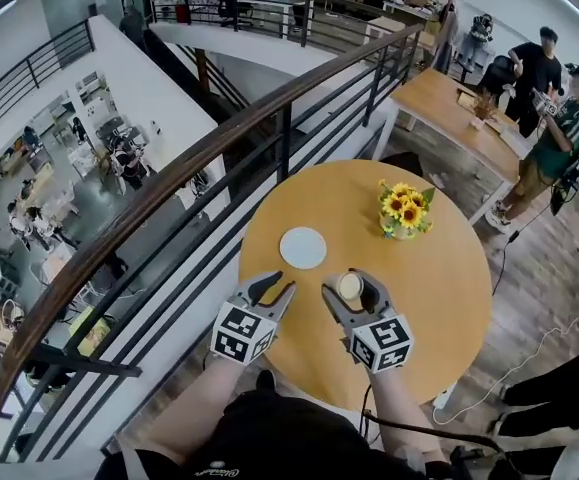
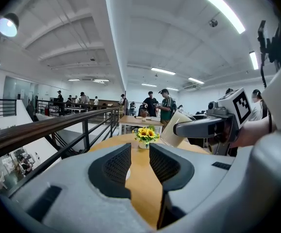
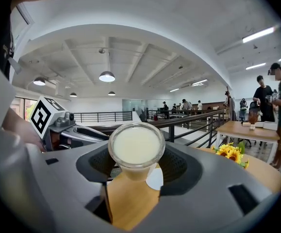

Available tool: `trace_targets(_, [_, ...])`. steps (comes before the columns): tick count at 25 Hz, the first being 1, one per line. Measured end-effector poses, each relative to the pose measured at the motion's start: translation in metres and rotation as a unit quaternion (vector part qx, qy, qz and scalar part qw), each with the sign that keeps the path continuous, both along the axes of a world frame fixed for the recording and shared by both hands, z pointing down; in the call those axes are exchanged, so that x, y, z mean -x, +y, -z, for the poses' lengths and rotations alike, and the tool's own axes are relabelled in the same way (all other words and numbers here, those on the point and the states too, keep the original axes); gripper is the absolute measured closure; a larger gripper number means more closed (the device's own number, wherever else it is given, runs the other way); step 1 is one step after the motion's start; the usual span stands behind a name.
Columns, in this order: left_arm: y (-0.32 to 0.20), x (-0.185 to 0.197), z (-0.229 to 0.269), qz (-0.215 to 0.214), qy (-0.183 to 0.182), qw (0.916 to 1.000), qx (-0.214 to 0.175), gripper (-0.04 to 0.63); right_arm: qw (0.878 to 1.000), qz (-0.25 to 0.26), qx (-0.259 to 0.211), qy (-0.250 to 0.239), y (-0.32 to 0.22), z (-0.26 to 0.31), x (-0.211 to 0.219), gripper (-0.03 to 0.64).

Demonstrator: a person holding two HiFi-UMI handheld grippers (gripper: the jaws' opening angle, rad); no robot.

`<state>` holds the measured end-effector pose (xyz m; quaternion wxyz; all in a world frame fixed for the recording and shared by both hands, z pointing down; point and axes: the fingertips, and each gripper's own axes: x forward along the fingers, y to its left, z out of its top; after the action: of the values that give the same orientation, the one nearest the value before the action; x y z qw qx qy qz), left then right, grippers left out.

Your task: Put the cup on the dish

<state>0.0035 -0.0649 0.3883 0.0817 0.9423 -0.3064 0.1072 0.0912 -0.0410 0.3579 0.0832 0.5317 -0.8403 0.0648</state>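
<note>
Cup (image 1: 350, 286) held over round wooden table (image 1: 444, 293) beside balcony railing (image 1: 169, 181).

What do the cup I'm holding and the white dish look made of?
The cup looks like clear glossy plastic or glass, unclear which: pale creamy liquid shows through its wall. The dish is plain smooth white, ceramic or plastic; too small to tell.

A cup (image 3: 136, 147) of pale liquid is clamped between the jaws of the right hand-held gripper (image 3: 136, 163), over the table (image 3: 130, 205). A white dish (image 3: 156, 179) is seen just behind the cup, with sunflowers (image 3: 231, 154) at the right.
</note>
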Motion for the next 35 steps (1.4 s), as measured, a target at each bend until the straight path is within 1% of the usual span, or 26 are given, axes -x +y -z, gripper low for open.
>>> trace_targets(3, [-0.026, 0.017, 0.001, -0.012, -0.002, 0.9999, -0.007, 0.479, 1.000, -0.013, -0.004, 0.004, -0.023, 0.002, 0.016, 0.356])
trace_targets(7, [-0.055, 0.024, -0.008, -0.030, -0.006, 0.9995, 0.011, 0.479, 0.999, -0.036, 0.003, 0.020, -0.046, 0.003, 0.019, 0.356])
trace_targets(9, [-0.066, 0.024, -0.013, -0.034, -0.006, 0.9993, 0.016, 0.479, 0.999, -0.040, 0.008, 0.021, -0.056, 0.001, 0.019, 0.356])
trace_targets(13, [-0.075, 0.012, -0.020, -0.044, -0.002, 0.9988, 0.021, 0.479, 0.999, -0.046, 0.016, 0.025, -0.067, -0.008, 0.010, 0.356])
trace_targets(20, [-0.080, 0.002, -0.012, -0.032, -0.007, 0.9994, 0.014, 0.479, 0.999, -0.032, 0.012, 0.016, -0.077, -0.008, 0.004, 0.356])
trace_targets(28, [-0.073, -0.013, -0.021, -0.021, -0.018, 0.9994, 0.021, 0.479, 0.999, -0.018, 0.020, 0.018, -0.076, -0.018, -0.011, 0.356])
trace_targets(35, [-0.070, -0.015, -0.047, -0.008, -0.025, 0.9987, 0.044, 0.479, 0.999, -0.005, 0.037, 0.024, -0.082, -0.038, -0.014, 0.356])
